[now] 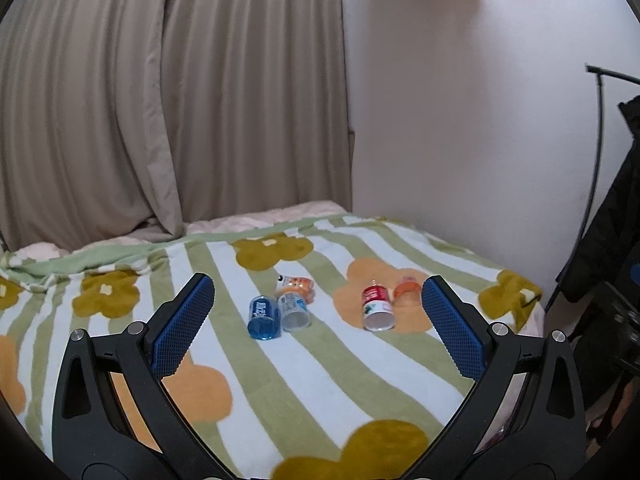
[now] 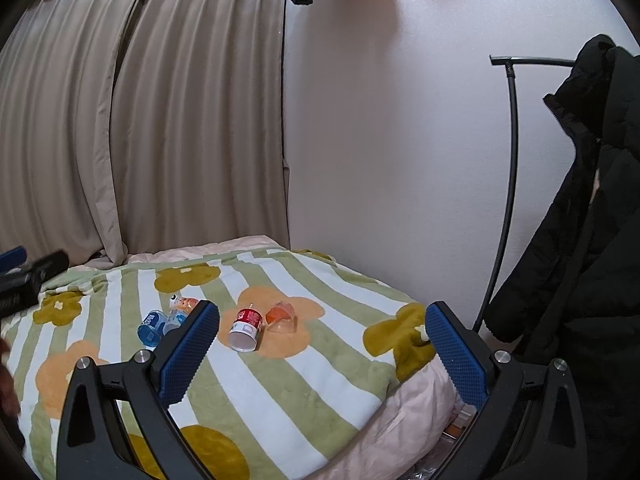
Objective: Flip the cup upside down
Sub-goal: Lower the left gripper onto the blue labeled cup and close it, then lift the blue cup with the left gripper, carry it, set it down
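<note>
Several small cups lie on their sides on the striped flower blanket (image 1: 312, 376). A blue cup (image 1: 263, 317) and a clear cup (image 1: 294, 310) lie together, with an orange-printed cup (image 1: 295, 283) behind them. A red-and-white cup (image 1: 377, 307) and a clear orange cup (image 1: 407, 291) lie to the right. My left gripper (image 1: 318, 292) is open and empty, above the near blanket. My right gripper (image 2: 322, 320) is open and empty, nearer the bed's right edge. The red-and-white cup (image 2: 246, 328), orange cup (image 2: 281, 317) and blue cup (image 2: 151, 330) show there too.
Beige curtains (image 1: 168, 100) hang behind the bed and a white wall (image 1: 460, 140) stands at the right. A black coat (image 2: 580, 240) hangs on a black rack (image 2: 510, 160) at the right. The left gripper's tip (image 2: 24, 276) shows at the far left.
</note>
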`<state>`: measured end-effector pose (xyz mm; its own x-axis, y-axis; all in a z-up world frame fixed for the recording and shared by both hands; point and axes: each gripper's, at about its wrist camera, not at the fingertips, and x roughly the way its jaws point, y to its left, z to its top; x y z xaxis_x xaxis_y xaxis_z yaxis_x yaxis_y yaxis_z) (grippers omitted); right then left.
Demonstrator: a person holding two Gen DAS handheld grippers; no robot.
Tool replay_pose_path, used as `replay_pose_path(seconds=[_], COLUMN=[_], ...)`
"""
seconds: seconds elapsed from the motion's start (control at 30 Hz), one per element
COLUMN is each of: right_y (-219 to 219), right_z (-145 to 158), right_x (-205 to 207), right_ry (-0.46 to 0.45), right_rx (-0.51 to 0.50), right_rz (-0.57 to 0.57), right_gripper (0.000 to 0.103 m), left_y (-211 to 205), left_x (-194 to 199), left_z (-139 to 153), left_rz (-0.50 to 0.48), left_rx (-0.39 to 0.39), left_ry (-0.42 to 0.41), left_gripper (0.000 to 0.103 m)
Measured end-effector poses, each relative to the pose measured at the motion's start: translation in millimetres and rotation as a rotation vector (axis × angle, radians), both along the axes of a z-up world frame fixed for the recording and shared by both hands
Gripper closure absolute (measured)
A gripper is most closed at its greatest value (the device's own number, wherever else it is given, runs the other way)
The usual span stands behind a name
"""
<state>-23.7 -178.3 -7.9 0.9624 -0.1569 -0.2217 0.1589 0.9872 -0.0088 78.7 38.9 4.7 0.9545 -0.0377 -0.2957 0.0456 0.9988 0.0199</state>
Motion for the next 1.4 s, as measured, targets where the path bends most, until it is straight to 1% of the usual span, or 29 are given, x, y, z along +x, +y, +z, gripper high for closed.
replay_pose_path(seconds=[0.07,0.17,0.33,0.43,0.57,0.67,0.8,0.97,1.03,1.13,1.27,1.3,1.33,1.4], right_y=[-3,-8,-10,-9,-8,-7,-5,0,5,10,19,22,24,27], right_z=[-3,-9,-26,-39,-58,-72,-92,-109,-114,-118,-123,-124,-126,-127], right_x=[9,27,61,81,106,121,142,161,167,172,178,179,179,179], right_ry=[0.014,0.039,0.092,0.125,0.157,0.183,0.216,0.244,0.248,0.248,0.26,0.266,0.269,0.269], right_rx=[0.008,0.022,0.04,0.051,0.051,0.053,0.064,0.077,0.077,0.072,0.061,0.055,0.051,0.047], right_rz=[0.009,0.021,0.041,0.059,0.084,0.099,0.12,0.139,0.147,0.16,0.184,0.188,0.192,0.198], right_gripper=[0.0,0.0,0.0,0.0,0.0,0.0,0.0,0.0,0.0,0.0,0.0,0.0,0.0,0.0], left_y=[8,18,30,34,51,68,89,105,108,107,97,94,92,89], left_x=[30,88,179,232,290,324,358,381,388,394,400,401,401,400], left_z=[-3,-15,-42,-68,-107,-135,-173,-209,-219,-229,-241,-246,-249,-252], left_rz=[-0.008,-0.001,-0.048,-0.058,-0.051,-0.024,0.014,0.033,0.034,0.001,-0.032,-0.036,-0.044,-0.042], left_rx=[0.017,0.075,0.057,0.072,0.062,0.072,0.099,0.07,0.065,0.051,0.071,0.075,0.075,0.082], left_ry=[0.044,0.142,0.321,0.434,0.568,0.659,0.762,0.863,0.901,0.939,0.993,1.011,1.022,1.018], left_gripper=[0.0,0.0,0.0,0.0,0.001,0.006,0.014,0.017,0.025,0.026,0.03,0.037,0.041,0.042])
